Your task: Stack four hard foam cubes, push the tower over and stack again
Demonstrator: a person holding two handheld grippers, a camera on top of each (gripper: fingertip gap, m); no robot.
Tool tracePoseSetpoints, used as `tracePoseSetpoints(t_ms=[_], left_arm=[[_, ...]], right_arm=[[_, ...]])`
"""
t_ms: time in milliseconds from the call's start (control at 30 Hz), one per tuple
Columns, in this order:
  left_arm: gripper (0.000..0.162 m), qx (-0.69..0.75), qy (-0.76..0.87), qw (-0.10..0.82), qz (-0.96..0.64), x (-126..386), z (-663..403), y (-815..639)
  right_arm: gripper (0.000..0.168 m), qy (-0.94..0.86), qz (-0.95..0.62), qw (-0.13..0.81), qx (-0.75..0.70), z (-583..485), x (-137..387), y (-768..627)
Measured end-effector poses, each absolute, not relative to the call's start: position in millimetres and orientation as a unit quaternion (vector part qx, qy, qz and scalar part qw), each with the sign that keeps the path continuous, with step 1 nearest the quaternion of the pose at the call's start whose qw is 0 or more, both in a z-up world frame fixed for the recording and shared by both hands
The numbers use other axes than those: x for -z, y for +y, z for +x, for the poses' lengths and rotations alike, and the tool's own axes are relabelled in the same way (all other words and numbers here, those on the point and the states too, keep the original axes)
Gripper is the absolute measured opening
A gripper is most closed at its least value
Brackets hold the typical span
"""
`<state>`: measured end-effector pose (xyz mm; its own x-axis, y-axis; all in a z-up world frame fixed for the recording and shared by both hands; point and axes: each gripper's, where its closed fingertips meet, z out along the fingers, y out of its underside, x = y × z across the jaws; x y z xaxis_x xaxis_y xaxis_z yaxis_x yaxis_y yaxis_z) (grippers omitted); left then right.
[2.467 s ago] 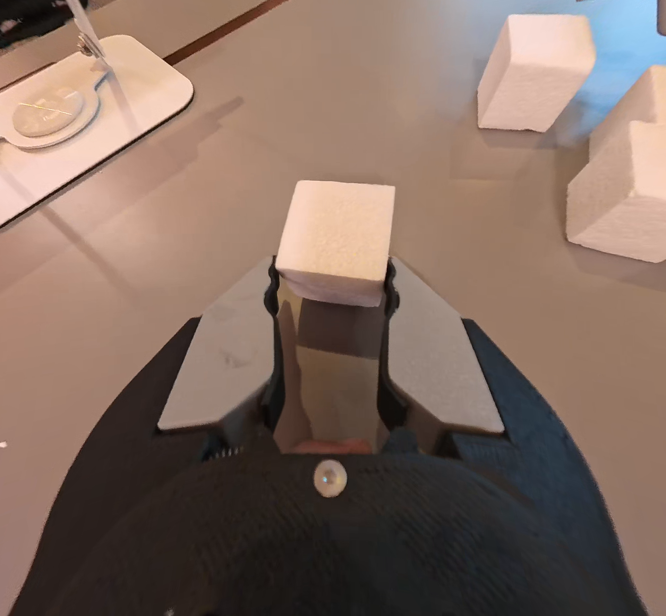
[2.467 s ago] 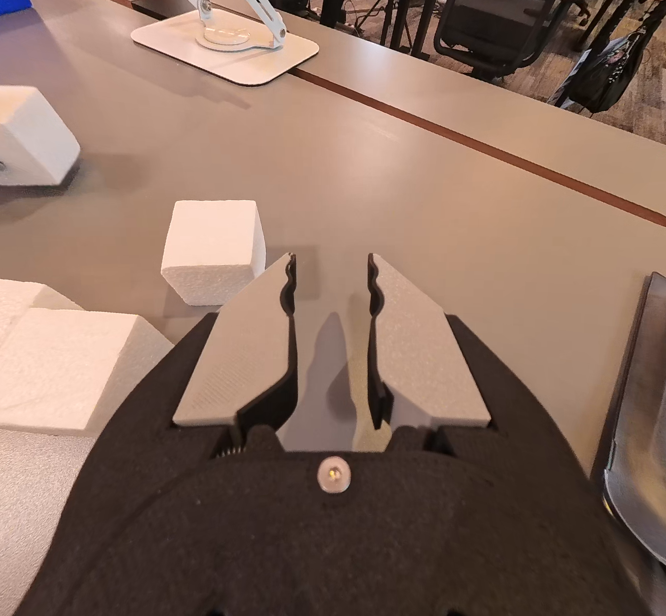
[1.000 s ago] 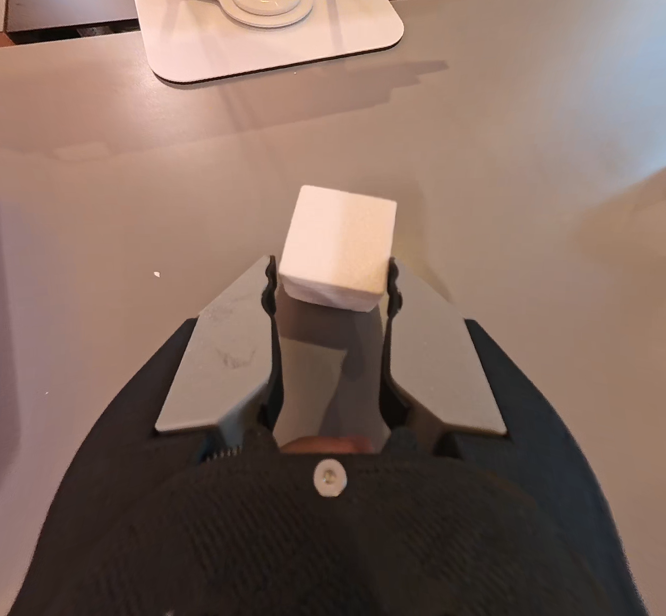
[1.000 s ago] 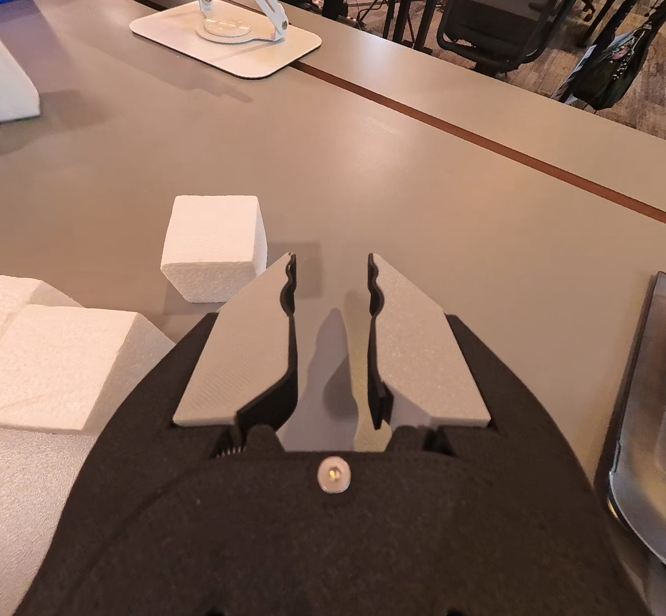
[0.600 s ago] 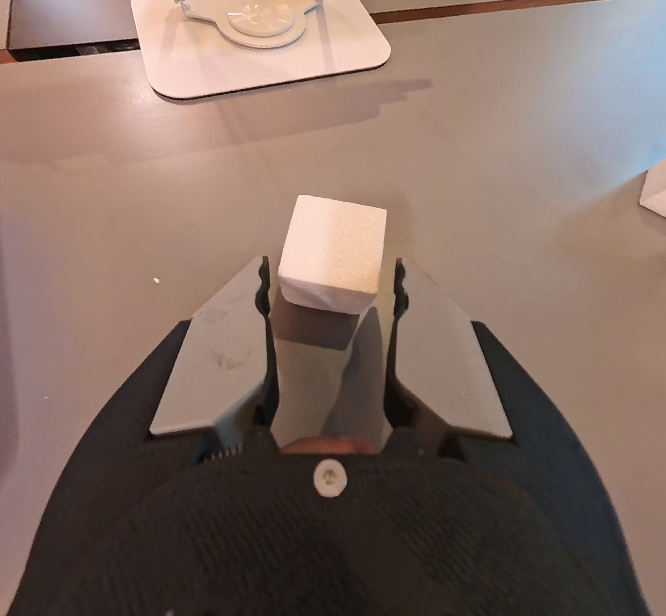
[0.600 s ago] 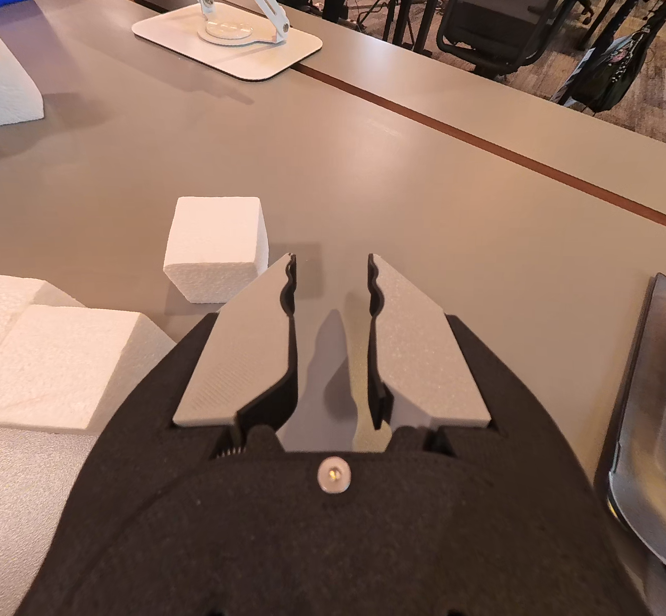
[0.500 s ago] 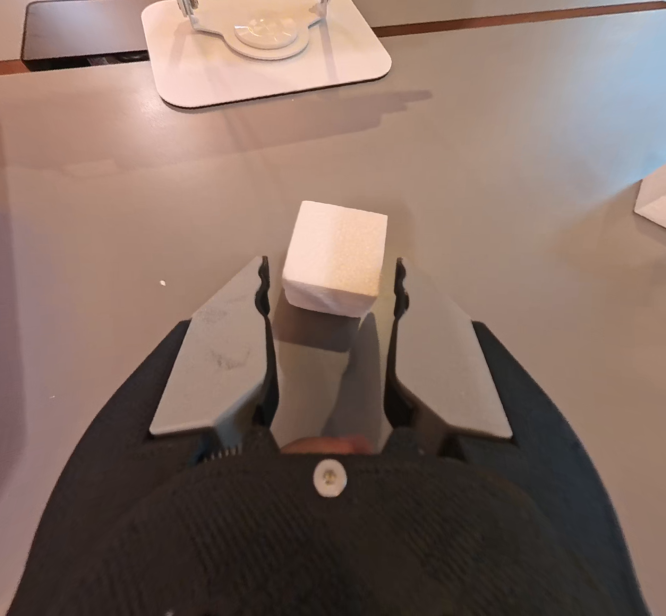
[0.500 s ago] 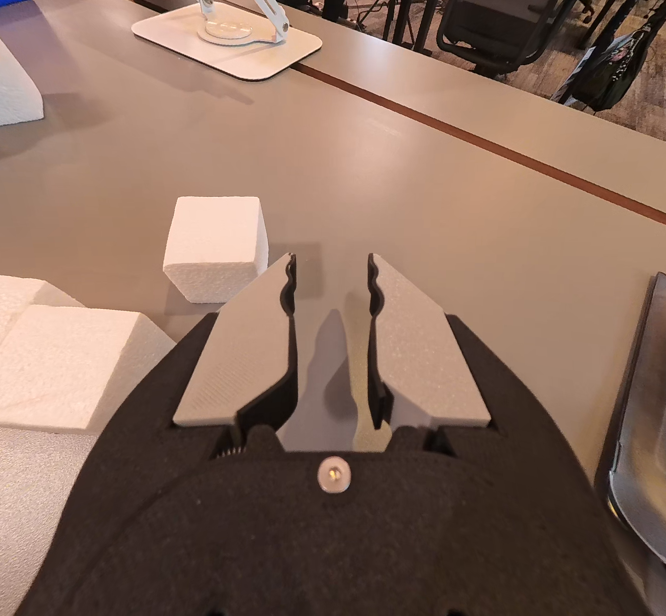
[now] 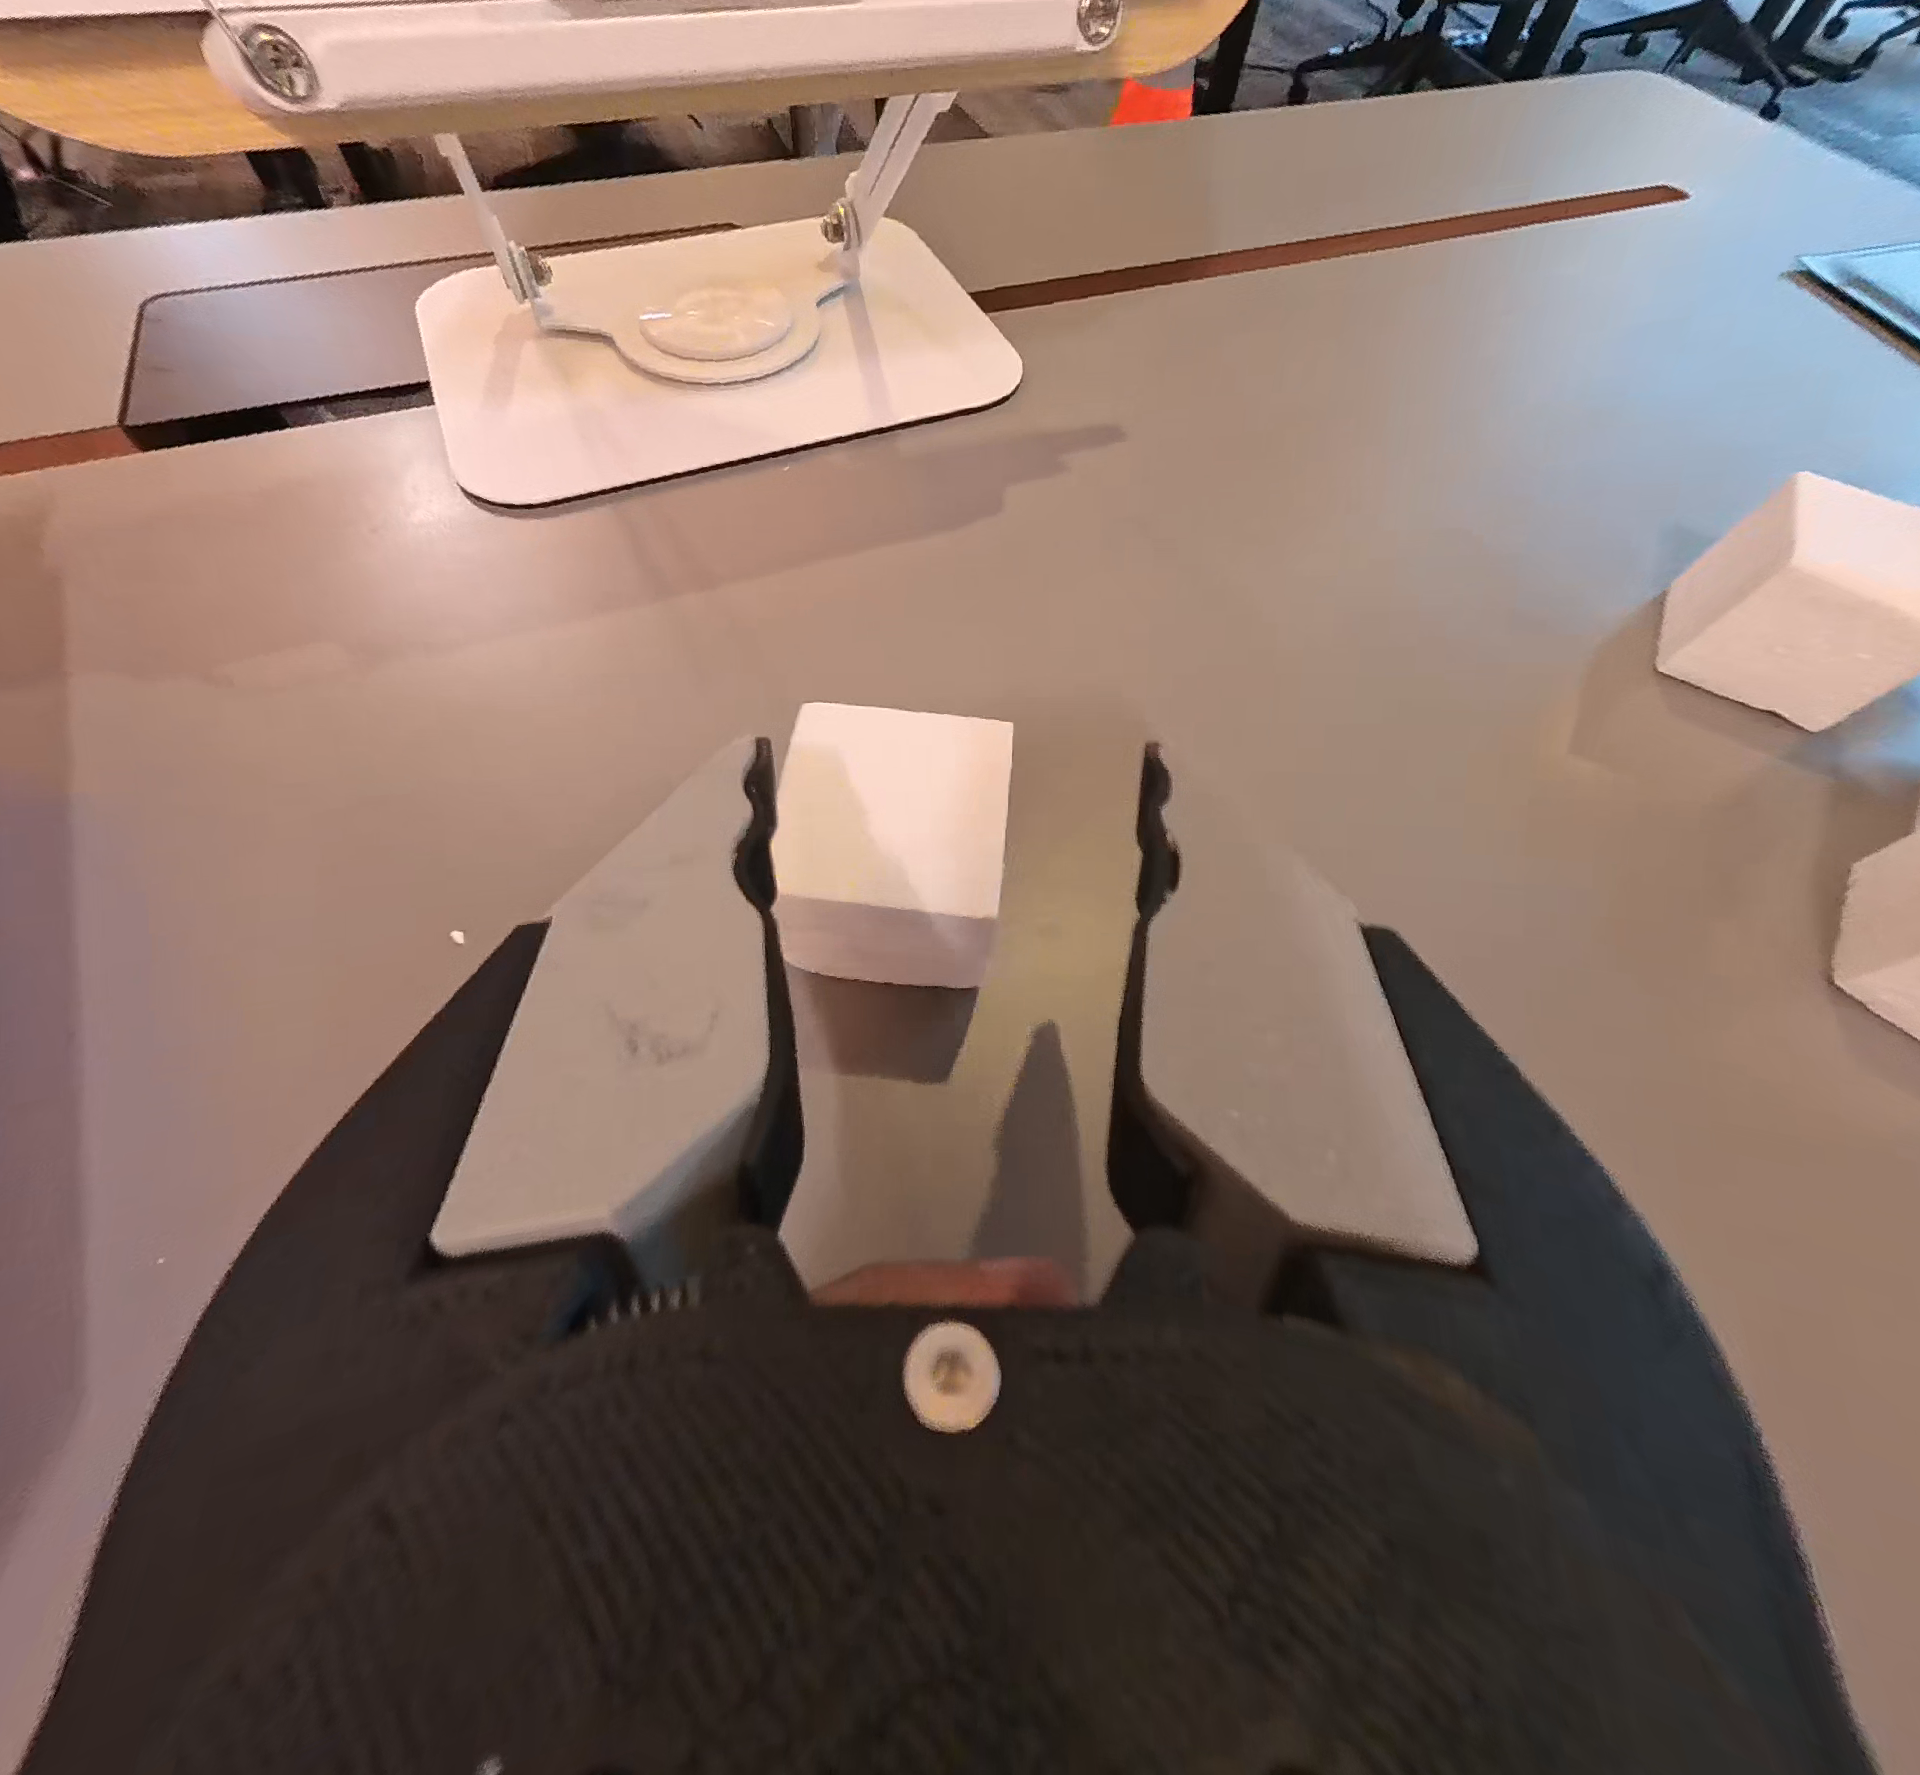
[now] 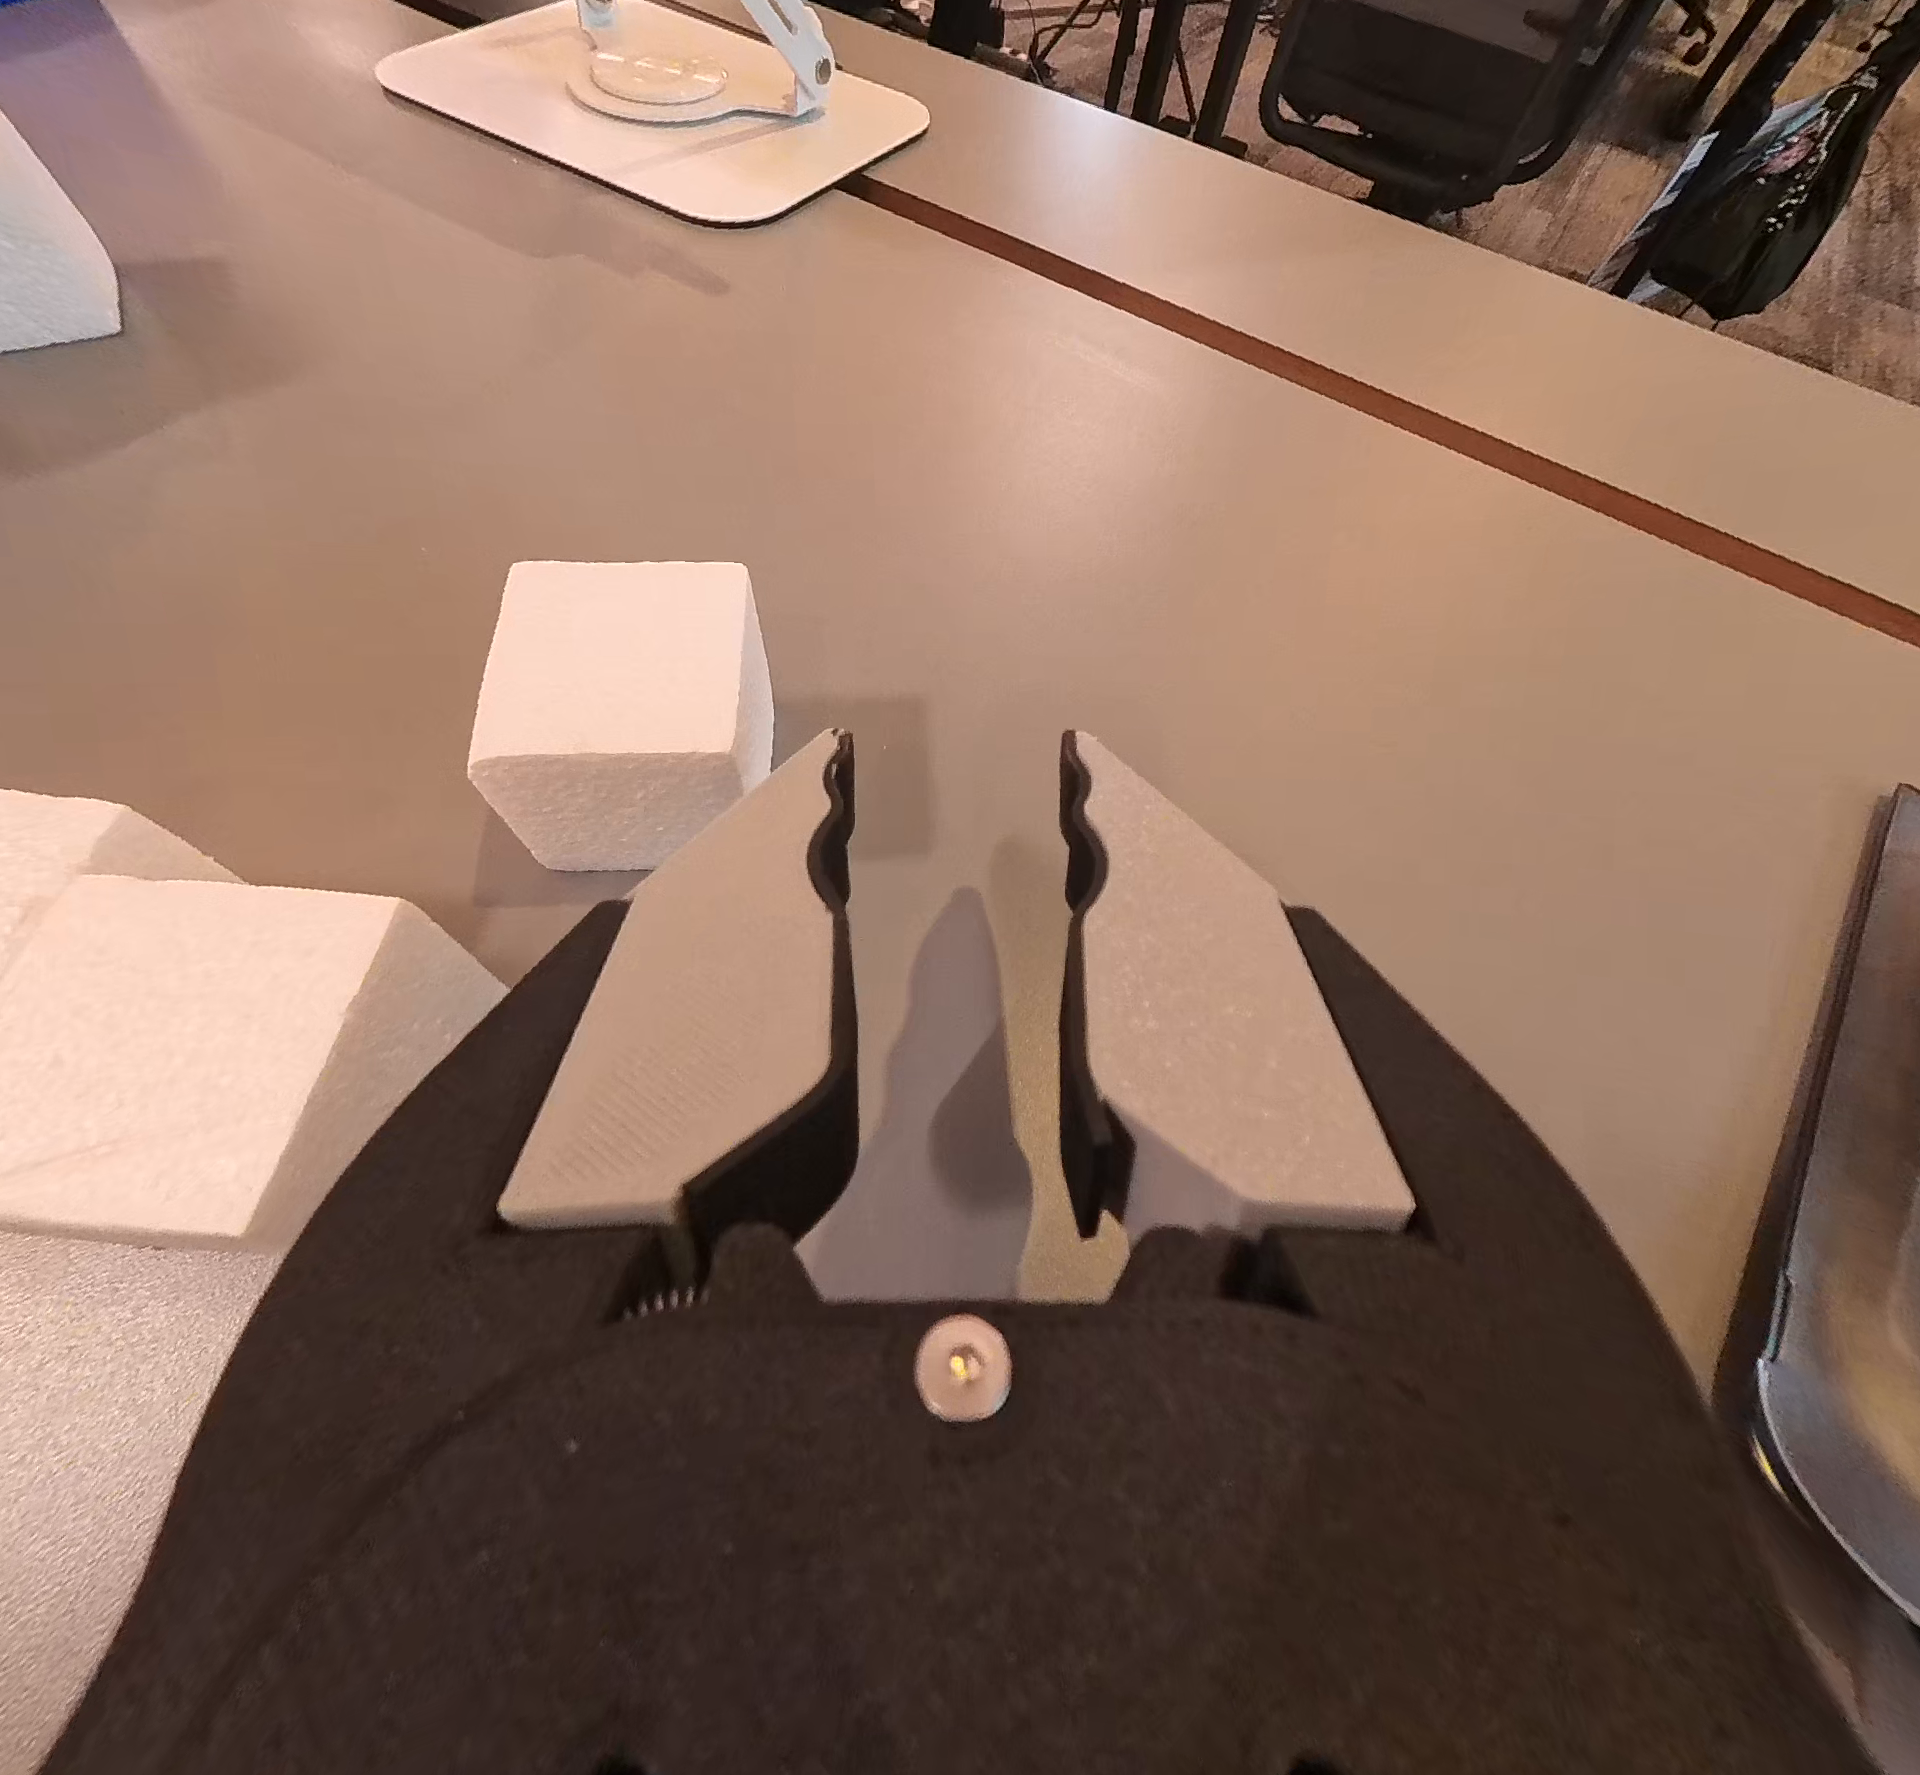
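Since 2.5 s ago we've carried one foam cube (image 9: pixel 894 832) over, set it on the grey table (image 9: pixel 312 686) in front of the white stand (image 9: pixel 717 385) & let go: left gripper (image 9: pixel 951 826) jaws now spread either side, not touching it. Right gripper (image 10: pixel 956 821) hangs parted & empty, w/ another cube (image 10: pixel 623 697) just left of its tip. By our read only the base is down, nothing stacked, so 3 cubes, the push & the restack remain; blocks look white, grainy, matte, sharp-edged, prob. light & rigid.
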<state>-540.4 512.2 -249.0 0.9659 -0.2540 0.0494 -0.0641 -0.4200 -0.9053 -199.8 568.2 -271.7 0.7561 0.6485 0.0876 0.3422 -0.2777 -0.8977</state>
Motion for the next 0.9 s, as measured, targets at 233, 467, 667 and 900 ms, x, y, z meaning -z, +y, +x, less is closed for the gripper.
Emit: tracePoseSetpoints(t_ms=[233,467,667,900], left_arm=[[0.063,0.087,0.103,0.516,-0.846,256,-537,512],[0.009,0.074,0.112,0.516,-0.846,257,-537,512],[0.000,0.036,0.076,0.525,-0.847,254,-556,516],[0.000,0.017,0.050,0.504,-0.862,267,-575,519]], right_arm=[[0.037,-0.315,-0.785,0.512,-0.151,-200,271,568],[0.037,-0.316,-0.784,0.512,-0.150,-200,271,568],[0.037,-0.315,-0.784,0.512,-0.151,-200,271,568],[0.037,-0.316,-0.784,0.513,-0.151,-200,271,568]])
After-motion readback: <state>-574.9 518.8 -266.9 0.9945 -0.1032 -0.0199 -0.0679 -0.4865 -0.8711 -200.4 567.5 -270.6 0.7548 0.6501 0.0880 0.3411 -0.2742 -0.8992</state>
